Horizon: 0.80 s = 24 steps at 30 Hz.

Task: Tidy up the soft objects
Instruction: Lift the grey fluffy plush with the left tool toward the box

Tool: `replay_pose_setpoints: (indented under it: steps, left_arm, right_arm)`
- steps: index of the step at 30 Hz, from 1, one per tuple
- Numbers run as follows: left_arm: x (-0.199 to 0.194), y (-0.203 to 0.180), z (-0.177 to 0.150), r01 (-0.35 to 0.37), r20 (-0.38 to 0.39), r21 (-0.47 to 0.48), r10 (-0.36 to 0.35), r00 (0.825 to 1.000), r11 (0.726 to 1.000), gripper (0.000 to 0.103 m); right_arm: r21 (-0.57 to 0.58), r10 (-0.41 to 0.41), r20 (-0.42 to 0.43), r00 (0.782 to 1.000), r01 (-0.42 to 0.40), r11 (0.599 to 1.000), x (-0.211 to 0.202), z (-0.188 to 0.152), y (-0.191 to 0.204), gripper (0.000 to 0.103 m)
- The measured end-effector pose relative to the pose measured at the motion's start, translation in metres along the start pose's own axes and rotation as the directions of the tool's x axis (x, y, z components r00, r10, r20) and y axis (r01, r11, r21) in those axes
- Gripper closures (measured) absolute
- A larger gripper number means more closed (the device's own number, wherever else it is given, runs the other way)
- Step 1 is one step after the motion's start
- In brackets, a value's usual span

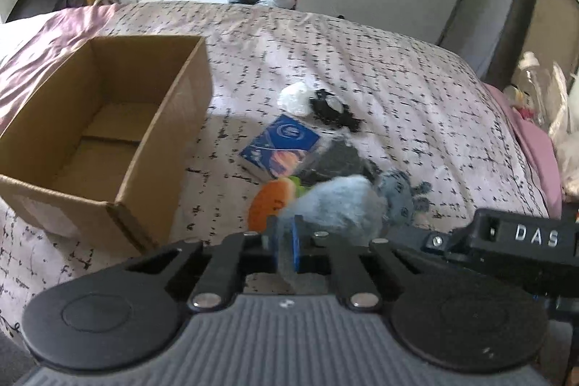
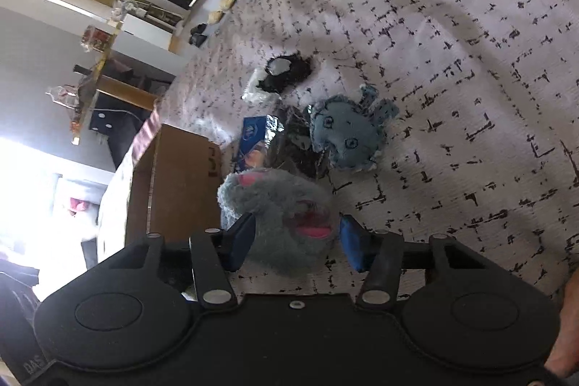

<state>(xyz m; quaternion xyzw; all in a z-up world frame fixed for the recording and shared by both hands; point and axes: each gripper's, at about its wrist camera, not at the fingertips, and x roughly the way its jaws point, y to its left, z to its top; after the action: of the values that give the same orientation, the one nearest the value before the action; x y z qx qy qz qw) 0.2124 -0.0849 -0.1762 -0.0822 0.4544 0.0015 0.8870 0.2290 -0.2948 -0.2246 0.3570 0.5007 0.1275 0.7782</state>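
Observation:
My left gripper [image 1: 286, 243] is shut on a fluffy grey-blue plush [image 1: 334, 207] and holds it over the bed, right of an open cardboard box [image 1: 108, 122]. In the right wrist view the same plush [image 2: 282, 216] with pink patches sits between my right gripper's [image 2: 295, 241] open blue fingers [image 2: 353, 243]. A flat blue plush face [image 2: 345, 132] lies on the bed beyond; it also shows in the left wrist view [image 1: 401, 201]. An orange soft toy [image 1: 269, 205] lies under the held plush.
A blue packet [image 1: 280, 147], a dark clear bag [image 1: 338, 161], a white wad [image 1: 295, 98] and a black fuzzy item [image 1: 331, 109] lie on the patterned bedspread [image 1: 398, 78]. The right gripper's body [image 1: 506, 241] is at the lower right. Bags and slippers lie on the floor beyond.

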Motion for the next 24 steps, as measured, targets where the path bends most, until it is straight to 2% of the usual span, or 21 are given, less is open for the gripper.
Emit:
replay_pose_setpoints:
  steps: [2,4,6,9,14,15,17,19,24]
  left_arm:
    - [0.001,0.004,0.001,0.020,-0.004,-0.014,-0.021,1.000,1.000,0.097]
    - [-0.002,0.005,0.001,0.026,-0.004,-0.012,-0.026,1.000,1.000,0.097]
    - [-0.005,0.002,0.000,0.039,-0.006,-0.008,-0.039,0.999,0.999,0.096]
    - [-0.009,-0.005,-0.003,0.055,-0.010,0.014,-0.055,0.998,0.998,0.092]
    - [-0.006,-0.016,-0.009,0.084,-0.056,0.043,-0.082,0.995,0.996,0.091]
    - [-0.005,-0.017,-0.010,0.085,-0.061,0.046,-0.082,0.995,0.995,0.090]
    - [-0.005,-0.020,-0.012,0.090,-0.071,0.059,-0.085,0.994,0.994,0.083]
    - [-0.003,-0.022,-0.013,0.075,-0.079,0.081,-0.068,0.995,0.994,0.070]
    - [0.001,-0.019,-0.014,0.062,-0.085,0.068,-0.056,0.995,0.996,0.054]
  right_arm:
    - [0.021,-0.023,0.002,1.000,0.023,1.000,0.003,0.000,-0.002,0.052]
    - [0.049,-0.030,-0.002,1.000,0.030,0.998,0.007,0.001,-0.006,0.064]
    - [0.084,-0.056,-0.014,0.998,0.057,0.995,0.012,0.001,-0.011,0.068]
    - [0.123,-0.072,-0.014,0.997,0.073,0.990,0.015,0.000,-0.017,0.069]
    - [0.156,0.024,-0.066,0.998,-0.013,0.988,0.024,-0.003,-0.019,0.067]
    - [0.146,0.027,-0.071,0.997,-0.017,0.989,0.025,-0.004,-0.017,0.063]
    - [0.133,0.035,-0.074,0.997,-0.025,0.991,0.025,-0.005,-0.014,0.058]
    - [0.132,0.039,-0.073,0.997,-0.029,0.991,0.026,-0.004,-0.013,0.056]
    - [0.146,0.040,-0.069,0.997,-0.030,0.989,0.029,-0.004,-0.013,0.045]
